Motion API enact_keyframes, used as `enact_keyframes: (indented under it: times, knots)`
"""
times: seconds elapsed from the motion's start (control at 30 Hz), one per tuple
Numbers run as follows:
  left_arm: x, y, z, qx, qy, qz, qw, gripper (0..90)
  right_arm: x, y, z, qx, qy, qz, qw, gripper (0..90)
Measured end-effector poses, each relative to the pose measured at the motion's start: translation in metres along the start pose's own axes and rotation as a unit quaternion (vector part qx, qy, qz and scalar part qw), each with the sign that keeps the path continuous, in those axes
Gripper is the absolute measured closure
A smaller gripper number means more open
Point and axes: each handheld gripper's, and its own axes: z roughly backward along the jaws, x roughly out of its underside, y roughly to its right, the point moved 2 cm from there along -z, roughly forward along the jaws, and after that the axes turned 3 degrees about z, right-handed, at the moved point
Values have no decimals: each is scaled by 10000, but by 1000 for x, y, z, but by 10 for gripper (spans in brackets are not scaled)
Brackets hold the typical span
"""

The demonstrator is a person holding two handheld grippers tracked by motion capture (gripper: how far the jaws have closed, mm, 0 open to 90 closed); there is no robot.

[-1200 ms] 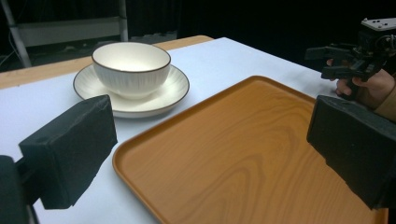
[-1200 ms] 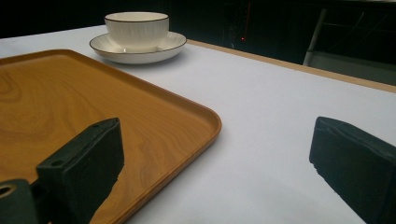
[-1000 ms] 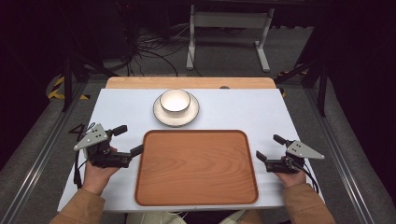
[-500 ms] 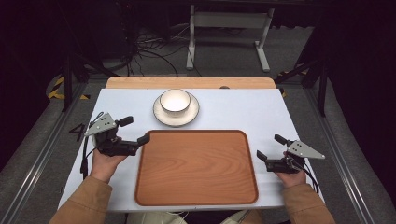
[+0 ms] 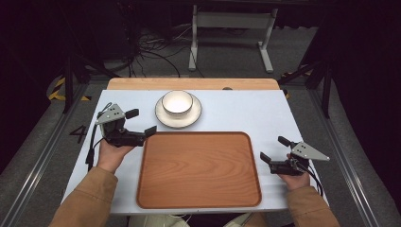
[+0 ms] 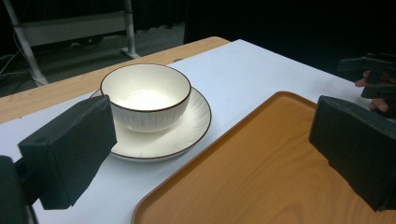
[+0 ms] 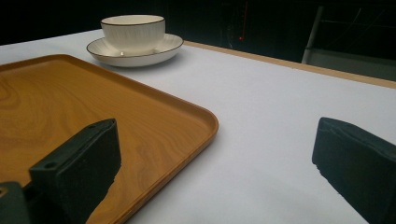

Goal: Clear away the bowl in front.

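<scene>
My left tool (image 5: 140, 122) hangs released, its jaws aimed at the bowl (image 5: 177, 102) on its saucer (image 5: 178, 116) beyond the tray (image 5: 198, 170). I judge this the approach; next I must straddle the rim. My right tool (image 5: 274, 151) waits released beside the tray.

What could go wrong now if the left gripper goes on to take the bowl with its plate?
1. The bowl only stands loose on the plate, so lifting the plate by one edge may tilt it and let the bowl slide off.
2. The left gripper, jaws open, is close to the tray corner; a jaw might bump or catch on the raised rim.
3. The plate's rim looks thin and low, so the jaws may slip.
</scene>
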Motion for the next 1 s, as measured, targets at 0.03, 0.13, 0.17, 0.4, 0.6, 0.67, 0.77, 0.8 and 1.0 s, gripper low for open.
enact_keyframes:
  times: [0.03, 0.13, 0.17, 0.4, 0.6, 0.67, 0.77, 0.8, 1.0]
  knots:
    - [-1, 0, -1, -5, 11, 1, 10000, 16, 0, 0, 0, 1, 1, -2, 10000, 19]
    - [-4, -1, -4, 4, 34, -11, 10000, 16, 0, 0, 0, 3, 0, -4, 10000, 19]
    - [-6, -1, -5, 7, 46, -9, 10000, 16, 0, 0, 0, 2, -1, -5, 10000, 19]
    - [-16, -3, -13, 16, 60, -72, 10000, 12, 0, 0, 0, -10, -2, -21, 10000, 19]
    - [-21, -6, -21, 45, 87, -55, 9999, 11, 0, 0, 0, -9, -7, -32, 10000, 20]
    - [-22, -7, -22, 45, 72, -40, 10000, 13, 0, 0, 0, -10, -6, -32, 10000, 20]
    - [-26, -9, -27, 40, 87, -24, 10000, 15, 0, 1, 0, -4, -5, -32, 10000, 20]
    - [-27, -9, -28, 42, 96, -32, 9999, 15, 0, 1, 0, -5, -5, -31, 10000, 20]
    - [-32, -10, -37, 69, 73, -47, 9999, 14, 0, 1, 0, -1, 2, -24, 10000, 20]
